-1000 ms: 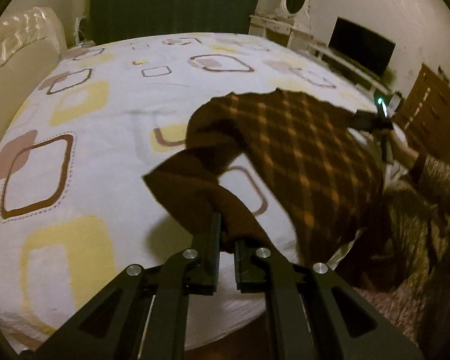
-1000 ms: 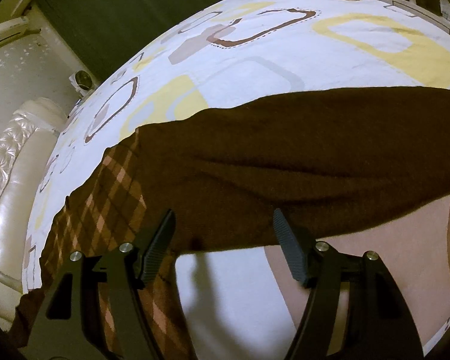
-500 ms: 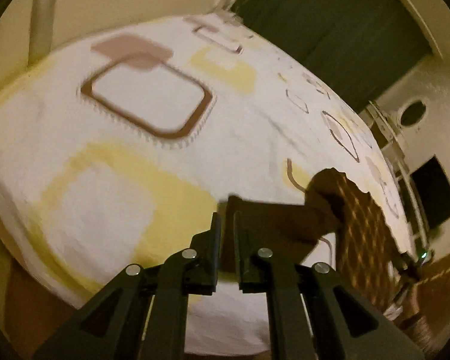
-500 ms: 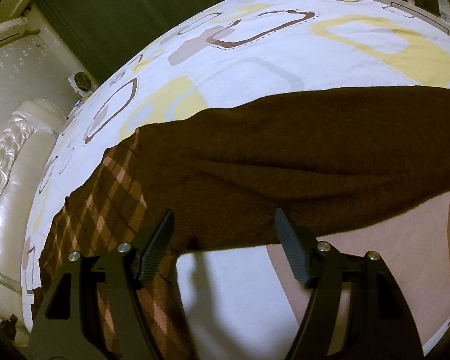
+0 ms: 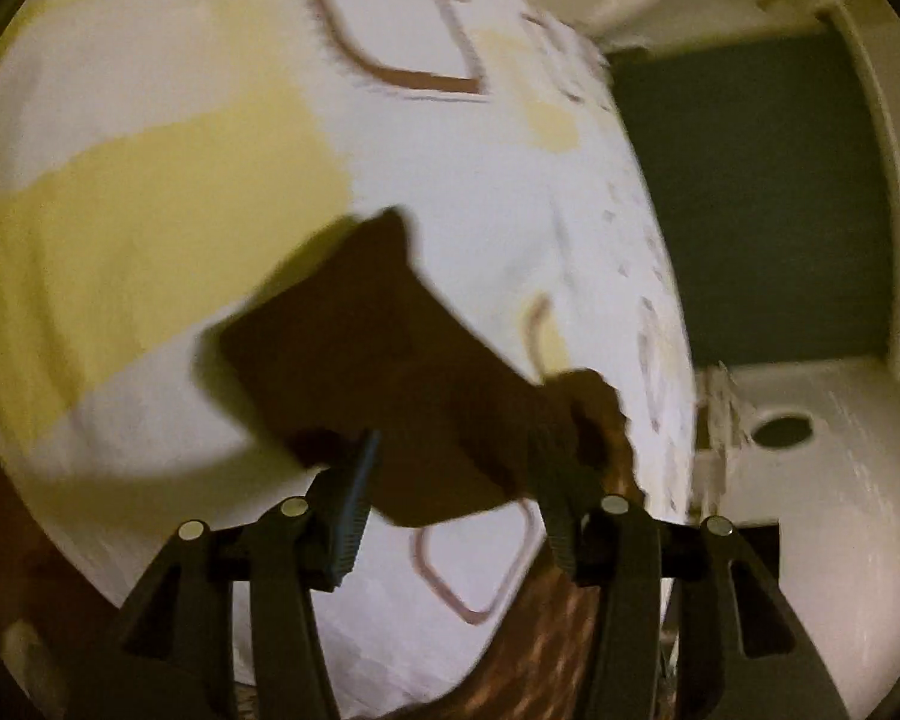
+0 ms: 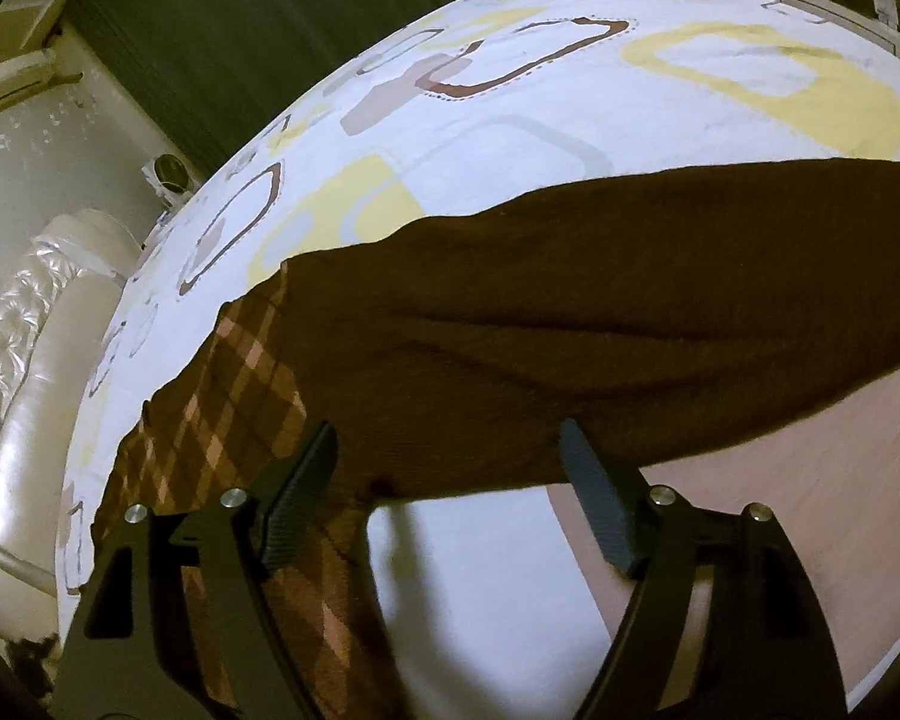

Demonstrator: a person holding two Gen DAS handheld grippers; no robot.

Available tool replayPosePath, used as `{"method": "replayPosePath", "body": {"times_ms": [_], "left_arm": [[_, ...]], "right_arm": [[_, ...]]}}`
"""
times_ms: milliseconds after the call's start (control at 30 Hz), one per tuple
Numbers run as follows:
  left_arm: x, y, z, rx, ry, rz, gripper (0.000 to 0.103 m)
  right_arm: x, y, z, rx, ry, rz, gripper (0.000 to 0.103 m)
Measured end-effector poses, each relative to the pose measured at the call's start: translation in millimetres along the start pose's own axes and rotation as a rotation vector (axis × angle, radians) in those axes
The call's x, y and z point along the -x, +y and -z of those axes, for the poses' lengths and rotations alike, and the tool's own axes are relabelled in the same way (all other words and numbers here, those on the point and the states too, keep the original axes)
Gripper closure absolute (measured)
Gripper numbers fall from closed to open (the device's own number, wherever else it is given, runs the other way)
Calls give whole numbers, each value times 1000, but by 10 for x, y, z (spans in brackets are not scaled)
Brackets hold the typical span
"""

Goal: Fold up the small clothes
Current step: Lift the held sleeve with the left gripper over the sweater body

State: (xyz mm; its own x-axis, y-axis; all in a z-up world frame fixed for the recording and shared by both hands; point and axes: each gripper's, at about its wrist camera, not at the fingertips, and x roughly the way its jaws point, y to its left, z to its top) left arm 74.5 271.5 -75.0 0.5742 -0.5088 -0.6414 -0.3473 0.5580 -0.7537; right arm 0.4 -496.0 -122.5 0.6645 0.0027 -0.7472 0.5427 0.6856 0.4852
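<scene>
A white bedsheet [image 6: 510, 120] with yellow and brown squares fills both views; dark curtain [image 6: 240, 30] upper left. The brown sweater [image 6: 570, 330] lies across it, right end cut off. The left gripper [image 5: 450, 474] is opening, blurred sleeve between; the right gripper [image 6: 450, 480] spreads wider above the hem.

Matt knit sweater [image 6: 570, 324], cotton bedsheet [image 6: 510, 138]

A bedroom around a patterned bed

A white bedsheet with yellow and brown rounded squares [image 6: 510, 120] covers the bed. A cream tufted leather headboard [image 6: 24, 372] runs along its left edge; dark green curtains [image 6: 258, 18] hang beyond its far edge.
</scene>
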Motion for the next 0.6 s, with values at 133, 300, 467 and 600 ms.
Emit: {"method": "replayPosePath", "body": {"times_ms": [133,300,467,600], "left_arm": [[129,157,68,31,-58,-29,53],[204,211,82,42,-83,-38,53],[272,197,138,34,-111,-40,53],[240,231,159,35,-109,-61,53]], "right_arm": [[4,-25,-16,-8,6,-17,26],[3,-35,10,-9,-3,-21,26],[9,-23,22,-10,-2,-19,26],[12,-23,23,-11,-1,-19,26]]}}
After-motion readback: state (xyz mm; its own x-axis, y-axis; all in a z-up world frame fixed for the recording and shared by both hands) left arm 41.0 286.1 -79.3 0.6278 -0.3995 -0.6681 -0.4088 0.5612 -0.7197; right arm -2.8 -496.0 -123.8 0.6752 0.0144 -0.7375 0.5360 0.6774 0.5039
